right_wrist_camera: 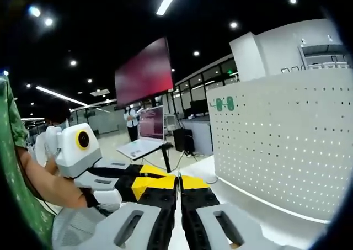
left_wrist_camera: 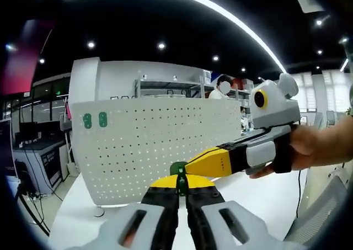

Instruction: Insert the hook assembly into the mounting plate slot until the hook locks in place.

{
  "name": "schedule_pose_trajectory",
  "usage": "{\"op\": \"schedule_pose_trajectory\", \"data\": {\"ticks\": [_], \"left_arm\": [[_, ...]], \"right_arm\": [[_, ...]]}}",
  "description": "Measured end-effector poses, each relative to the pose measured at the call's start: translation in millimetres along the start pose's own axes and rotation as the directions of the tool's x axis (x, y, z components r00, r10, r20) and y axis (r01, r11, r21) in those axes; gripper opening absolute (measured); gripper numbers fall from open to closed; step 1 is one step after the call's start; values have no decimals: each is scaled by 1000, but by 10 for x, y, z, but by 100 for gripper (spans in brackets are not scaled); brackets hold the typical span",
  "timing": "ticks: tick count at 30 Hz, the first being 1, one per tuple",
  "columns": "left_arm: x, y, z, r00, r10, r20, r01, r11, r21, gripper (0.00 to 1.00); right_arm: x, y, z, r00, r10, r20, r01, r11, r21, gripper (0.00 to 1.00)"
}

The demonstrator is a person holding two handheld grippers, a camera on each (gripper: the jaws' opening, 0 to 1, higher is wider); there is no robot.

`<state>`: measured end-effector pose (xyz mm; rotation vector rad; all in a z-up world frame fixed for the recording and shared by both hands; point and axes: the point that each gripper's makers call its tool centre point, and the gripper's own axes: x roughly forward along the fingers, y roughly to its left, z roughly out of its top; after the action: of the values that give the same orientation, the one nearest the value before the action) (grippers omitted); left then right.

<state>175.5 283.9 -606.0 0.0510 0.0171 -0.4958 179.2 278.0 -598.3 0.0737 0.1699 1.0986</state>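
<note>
Left gripper (left_wrist_camera: pixel 181 190), bottom centre of left gripper view, jaws pinched on a small green hook piece (left_wrist_camera: pixel 178 171) with a dark stem. Right gripper (left_wrist_camera: pixel 205 163) comes in from the right, held by a hand (left_wrist_camera: pixel 309 146), yellow tips touching the same green piece. In right gripper view the right gripper (right_wrist_camera: pixel 179 190) jaws look closed; cannot tell what they hold. White perforated mounting plate (left_wrist_camera: pixel 160 142) stands upright behind; two green hooks (left_wrist_camera: pixel 95 120) at its upper left.
</note>
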Motion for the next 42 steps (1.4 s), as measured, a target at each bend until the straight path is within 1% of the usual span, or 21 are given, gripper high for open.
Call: {"op": "schedule_pose_trajectory", "data": {"ticks": [7,11,13,14,15,20,24,27,29,31,34,36,38,40,42], "left_arm": [[-1,-17,28,1000,1,7,-1,1000,24,2],[2,2,81,1000,4,21,-5,1000,28,2],[7,8,113,1000,6,29,-7,999,32,2],[8,12,125,999,7,33,-8,999,33,2],[9,17,141,999,8,39,-10,999,33,2],[10,25,192,998,10,56,-12,999,31,3],[11,19,244,997,12,75,-13,1000,24,3],[20,-1,294,996,6,88,-7,1000,12,3],[25,-19,324,996,1,94,-2,1000,14,3],[28,-37,351,995,-7,101,5,1000,12,3],[26,-55,383,994,-11,110,11,1000,4,3],[31,-63,390,994,-15,112,15,1000,0,3],[34,-63,392,993,-15,113,16,1000,-2,3],[39,-60,390,994,-16,112,16,1000,-1,3],[46,-60,381,994,-17,109,17,1000,-2,3]], "right_arm": [[-37,-17,24,1000,-13,0,13,1000,-11,4],[-90,-47,35,1000,-30,-8,30,999,-32,8],[-119,-53,37,999,-39,-12,38,998,-45,8],[-140,-75,31,998,-55,-21,53,996,-71,7],[-153,-81,34,998,-62,-21,61,995,-80,8],[-227,-129,67,996,-91,-22,89,991,-103,9],[-224,-74,74,997,-70,-31,66,991,-112,9],[-165,-9,32,997,-56,-54,47,988,-148,9],[-139,16,49,998,-51,-49,43,987,-156,9],[-121,10,81,997,-59,-42,50,980,-192,7],[-111,-9,99,997,-63,-40,53,976,-211,5],[-101,-6,112,998,-57,-38,48,977,-207,4],[-97,6,119,998,-50,-37,41,975,-218,0],[-108,1,135,998,-57,-30,47,965,-256,0],[-106,0,120,998,-56,-34,46,966,-253,0]]}}
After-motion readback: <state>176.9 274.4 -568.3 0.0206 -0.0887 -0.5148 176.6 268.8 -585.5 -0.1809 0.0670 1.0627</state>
